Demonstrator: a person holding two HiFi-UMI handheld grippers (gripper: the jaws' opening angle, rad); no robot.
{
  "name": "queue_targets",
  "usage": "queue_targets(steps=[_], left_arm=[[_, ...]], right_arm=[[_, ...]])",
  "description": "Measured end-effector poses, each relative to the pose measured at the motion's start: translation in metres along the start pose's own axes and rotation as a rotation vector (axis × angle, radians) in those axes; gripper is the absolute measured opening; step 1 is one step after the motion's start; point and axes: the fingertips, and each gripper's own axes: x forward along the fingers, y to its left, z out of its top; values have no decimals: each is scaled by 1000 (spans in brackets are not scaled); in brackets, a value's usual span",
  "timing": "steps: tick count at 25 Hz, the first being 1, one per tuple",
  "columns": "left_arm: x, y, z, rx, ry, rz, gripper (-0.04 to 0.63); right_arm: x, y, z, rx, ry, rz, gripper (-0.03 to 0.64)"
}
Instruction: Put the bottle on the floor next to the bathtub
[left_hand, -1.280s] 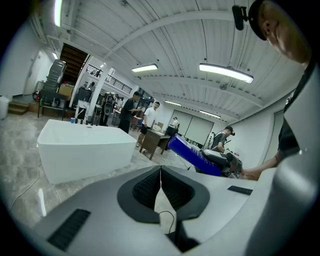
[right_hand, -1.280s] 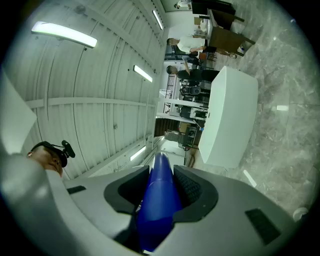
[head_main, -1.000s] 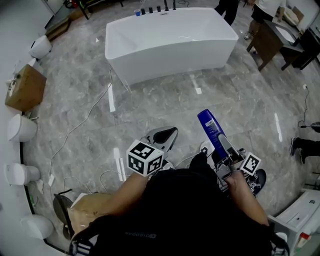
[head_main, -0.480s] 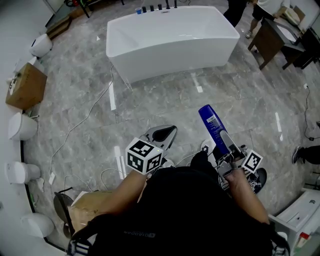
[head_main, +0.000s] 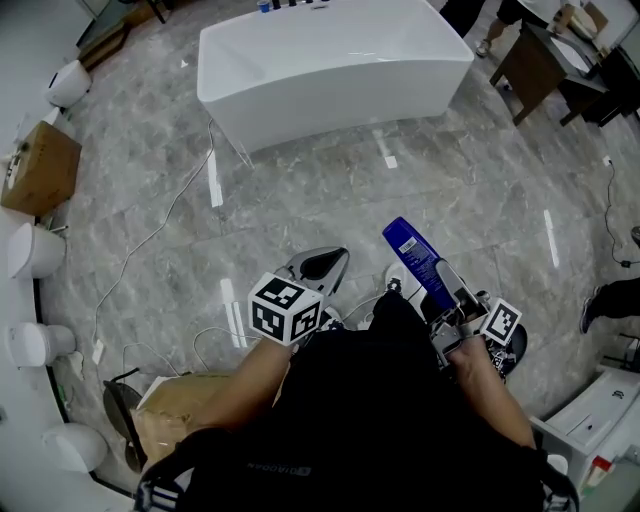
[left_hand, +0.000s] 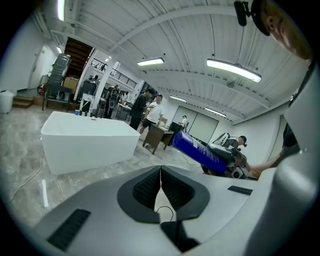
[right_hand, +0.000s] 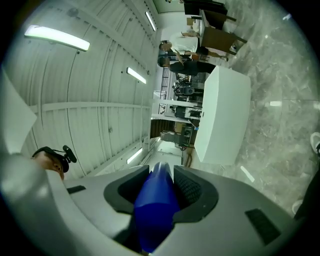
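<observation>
Right gripper: jaws closed on the lower body of the blue bottle; in the right gripper view the bottle fills the gap between the pads.
Left gripper: jaws pressed together, pads meeting along a thin line, nothing held; confirmed in the left gripper view.
Bottle position: in the air over the grey marble floor, not set down; tilted, free end pointing up and left toward the bathtub; well apart from it.
Bathtub: white, freestanding, ahead of the person.
Other items: white cable trailing across the floor; cardboard box at the left wall.
Change from earlier frames: in the head view the bathtub sits higher and further left, its far rim now cut by the top edge. Bottle tilt and grip unchanged. Left gripper in the same place, shut as before.
</observation>
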Motion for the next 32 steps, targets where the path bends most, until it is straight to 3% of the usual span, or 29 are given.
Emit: queue_targets(steps=[5, 12, 16, 32], left_arm=[[15, 0, 18, 22, 7, 7, 17], [40, 8, 44, 47, 20, 45, 17], [68, 9, 72, 28, -17, 54, 17], [169, 19, 116, -6, -14, 140, 17]], right_arm=[[9, -10, 25, 1, 6, -7, 167], [32, -15, 77, -9, -11, 48, 167], [41, -20, 122, -19, -16, 53, 167], [55, -69, 236, 34, 40, 26, 167]])
